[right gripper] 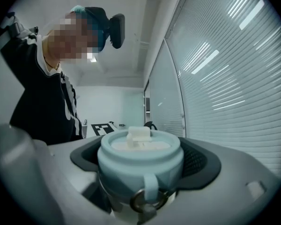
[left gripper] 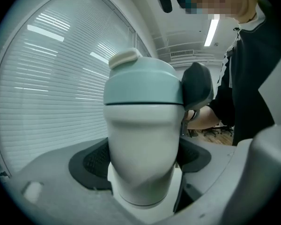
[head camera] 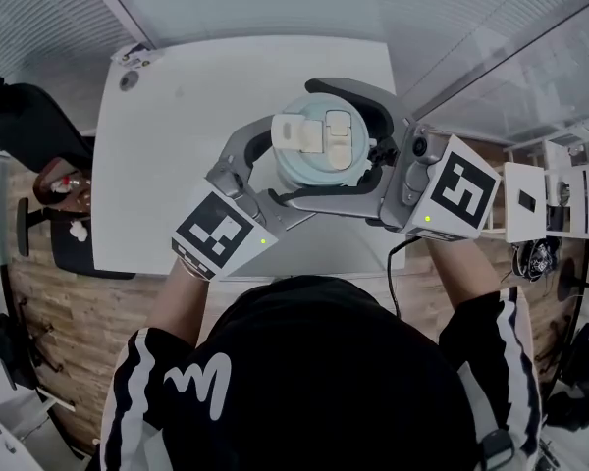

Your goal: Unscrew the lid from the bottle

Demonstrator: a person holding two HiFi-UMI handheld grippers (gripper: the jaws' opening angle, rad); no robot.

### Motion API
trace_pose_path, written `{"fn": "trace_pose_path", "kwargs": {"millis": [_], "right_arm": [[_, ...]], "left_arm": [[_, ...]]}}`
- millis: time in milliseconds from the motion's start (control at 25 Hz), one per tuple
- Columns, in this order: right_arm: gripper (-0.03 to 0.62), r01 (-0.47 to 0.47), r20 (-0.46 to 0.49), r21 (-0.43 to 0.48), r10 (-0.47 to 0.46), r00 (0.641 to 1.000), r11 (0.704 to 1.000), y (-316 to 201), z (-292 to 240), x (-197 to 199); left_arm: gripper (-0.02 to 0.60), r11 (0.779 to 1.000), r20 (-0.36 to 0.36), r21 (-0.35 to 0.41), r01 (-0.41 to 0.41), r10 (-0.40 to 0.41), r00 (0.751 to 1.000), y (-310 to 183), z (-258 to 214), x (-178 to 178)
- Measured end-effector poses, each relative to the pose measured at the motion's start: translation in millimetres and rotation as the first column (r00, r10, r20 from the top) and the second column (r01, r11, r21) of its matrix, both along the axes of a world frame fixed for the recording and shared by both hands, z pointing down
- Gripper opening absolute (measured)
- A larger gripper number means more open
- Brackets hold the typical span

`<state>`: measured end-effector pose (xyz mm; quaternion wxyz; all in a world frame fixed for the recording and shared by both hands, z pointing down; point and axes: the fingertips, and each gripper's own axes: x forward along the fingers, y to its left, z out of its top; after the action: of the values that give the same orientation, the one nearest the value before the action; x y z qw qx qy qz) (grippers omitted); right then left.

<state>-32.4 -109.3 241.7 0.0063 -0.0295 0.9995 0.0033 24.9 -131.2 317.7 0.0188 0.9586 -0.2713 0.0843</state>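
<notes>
Pinching the bottle point(left gripper: 141, 135) by its white body, the dark pads point(left gripper: 91, 161) of the left gripper point(left gripper: 143, 159) are closed on it from both sides, likely to stop it turning. The right gripper point(right gripper: 143, 163) is clamped around the pale blue lid point(right gripper: 140, 156), seemingly ready to twist. The lid sits on the bottle, not yet off. The bottle is upright over the near right part of the white table point(head camera: 177, 165).
</notes>
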Motion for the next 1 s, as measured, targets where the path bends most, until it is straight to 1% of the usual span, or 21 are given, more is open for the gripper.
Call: {"fn": "trace_pose_path", "kwargs": {"millis": [80,160,280,360,440,480,520,560,600,640,720,760,800,840,920,1000], "right_arm": [[0.466,0.04,-0.018,0.009,-0.04,0.999,0.999,7.5,-0.8,-4.2],[0.466,0.106,-0.044,0.021,-0.105,0.993,0.994,11.1,-2.2,-2.2],[0.466,0.213,-0.055,-0.015,-0.214,0.975,0.977,13.4,-10.4,6.0],[0.466,0.259,-0.025,-0.036,-0.26,0.965,0.965,17.5,-17.4,6.5],[0.466,0.259,0.042,-0.058,-0.257,0.966,0.964,17.8,-26.1,5.8],[0.466,0.247,0.078,-0.069,-0.242,0.967,0.966,16.4,-30.6,6.1],[0.466,0.236,0.109,-0.076,-0.227,0.968,0.969,15.2,-34.6,6.3],[0.466,0.225,0.131,-0.075,-0.214,0.968,0.971,14.5,-37.6,6.3],[0.466,0.211,0.143,-0.068,-0.199,0.969,0.975,13.9,-39.0,6.1],[0.466,0.19,0.146,-0.056,-0.18,0.973,0.98,12.8,-38.8,5.9],[0.466,0.13,0.14,-0.036,-0.124,0.982,0.991,6.9,-33.8,7.6],[0.466,0.097,0.142,-0.035,-0.091,0.986,0.995,2.4,-30.5,9.3],[0.466,0.065,0.151,-0.039,-0.059,0.987,0.997,-2.3,-28.3,10.8],[0.466,0.034,0.165,-0.047,-0.026,0.986,0.998,-6.9,-27.8,11.4],[0.465,-0.028,0.193,-0.055,0.038,0.981,0.998,-15.3,-30.4,9.8],[0.465,-0.08,0.199,-0.035,0.085,0.976,0.996,-21.6,-32.9,4.8]], "left_arm": [[0.419,0.999,0.007,-0.019,-0.047,0.047,0.999,3.9,2.7,2.7],[0.411,0.993,-0.002,-0.034,-0.112,0.112,0.994,5.8,0.7,8.1],[0.393,0.978,-0.033,-0.048,-0.205,0.203,0.979,11.3,-12.8,10.4],[0.377,0.968,-0.046,-0.063,-0.244,0.242,0.969,18.2,-19.2,3.7],[0.374,0.963,-0.077,-0.068,-0.261,0.256,0.964,22.3,-24.1,-1.0],[0.377,0.964,-0.098,-0.057,-0.259,0.252,0.963,22.9,-27.7,-2.0],[0.379,0.967,-0.111,-0.035,-0.251,0.246,0.963,23.2,-31.6,-2.9],[0.38,0.971,-0.106,-0.007,-0.24,0.238,0.965,23.3,-34.4,-4.1],[0.382,0.974,-0.08,0.023,-0.225,0.226,0.971,23.0,-35.3,-5.5],[0.382,0.978,-0.037,0.051,-0.203,0.205,0.978,22.1,-34.2,-6.5],[0.395,0.986,0.053,0.094,-0.141,0.136,0.989,18.3,-28.0,-5.6],[0.408,0.989,0.079,0.108,-0.102,0.094,0.992,16.0,-23.8,-4.1],[0.424,0.992,0.086,0.112,-0.058,0.049,0.995,13.1,-18.7,-3.2],[0.439,0.994,0.078,0.104,-0.011,0.003,0.997,9.5,-12.5,-3.4],[0.456,0.994,0.029,0.07,0.082,-0.084,0.996,0.3,0.3,-6.5],[0.454,0.986,-0.017,0.06,0.159,-0.158,0.987,-10.9,9.7,-11.5]]}}
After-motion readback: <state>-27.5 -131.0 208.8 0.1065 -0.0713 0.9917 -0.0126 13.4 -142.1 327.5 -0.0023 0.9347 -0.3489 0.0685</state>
